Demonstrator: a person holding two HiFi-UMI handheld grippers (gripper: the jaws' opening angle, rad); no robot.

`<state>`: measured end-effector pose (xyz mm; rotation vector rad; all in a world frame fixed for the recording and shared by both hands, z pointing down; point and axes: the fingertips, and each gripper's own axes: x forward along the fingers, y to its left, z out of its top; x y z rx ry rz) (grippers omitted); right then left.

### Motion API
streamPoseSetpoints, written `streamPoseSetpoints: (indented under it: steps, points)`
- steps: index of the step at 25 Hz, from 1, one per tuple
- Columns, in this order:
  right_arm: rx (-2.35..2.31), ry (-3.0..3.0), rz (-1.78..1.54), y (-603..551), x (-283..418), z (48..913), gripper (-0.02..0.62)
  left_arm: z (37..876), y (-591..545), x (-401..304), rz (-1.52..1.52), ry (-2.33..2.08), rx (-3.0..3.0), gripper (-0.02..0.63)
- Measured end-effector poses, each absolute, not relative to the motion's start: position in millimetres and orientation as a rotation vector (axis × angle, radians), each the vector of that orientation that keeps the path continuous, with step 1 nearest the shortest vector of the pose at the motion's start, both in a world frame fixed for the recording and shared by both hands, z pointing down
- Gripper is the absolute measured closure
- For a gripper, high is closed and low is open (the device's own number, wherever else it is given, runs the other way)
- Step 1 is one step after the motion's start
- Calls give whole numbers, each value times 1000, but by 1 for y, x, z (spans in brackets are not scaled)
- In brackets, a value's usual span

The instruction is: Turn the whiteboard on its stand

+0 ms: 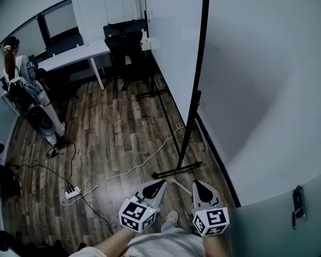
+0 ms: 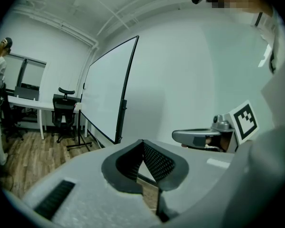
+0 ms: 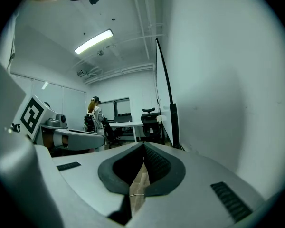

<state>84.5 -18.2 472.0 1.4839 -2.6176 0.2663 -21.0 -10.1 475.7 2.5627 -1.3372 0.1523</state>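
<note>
The whiteboard (image 1: 170,42) stands edge-on to me in its black frame, on a stand (image 1: 188,138) whose foot bar (image 1: 176,170) rests on the wood floor close to the wall. In the left gripper view the whiteboard (image 2: 109,89) shows its white face ahead at the left. In the right gripper view the whiteboard (image 3: 165,96) is only a thin dark edge. My left gripper (image 1: 157,185) and right gripper (image 1: 201,187) hang side by side low in the head view, short of the foot bar. Both are shut, tips meeting, with nothing between them (image 2: 143,144) (image 3: 143,147).
A white desk (image 1: 75,55) and black office chair (image 1: 125,42) stand at the far end. A person (image 1: 16,68) stands at the left by dark equipment (image 1: 43,119). A power strip (image 1: 71,193) and cables (image 1: 139,162) lie on the floor. A door handle (image 1: 298,205) is at the right.
</note>
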Motion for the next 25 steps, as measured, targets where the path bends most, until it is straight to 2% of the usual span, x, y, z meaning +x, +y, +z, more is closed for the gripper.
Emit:
streamPoseSetpoints:
  steps: [25]
  points:
    - [1548, -2577, 277, -165, 82, 456, 589, 459, -153, -24, 175, -1270, 2607, 595]
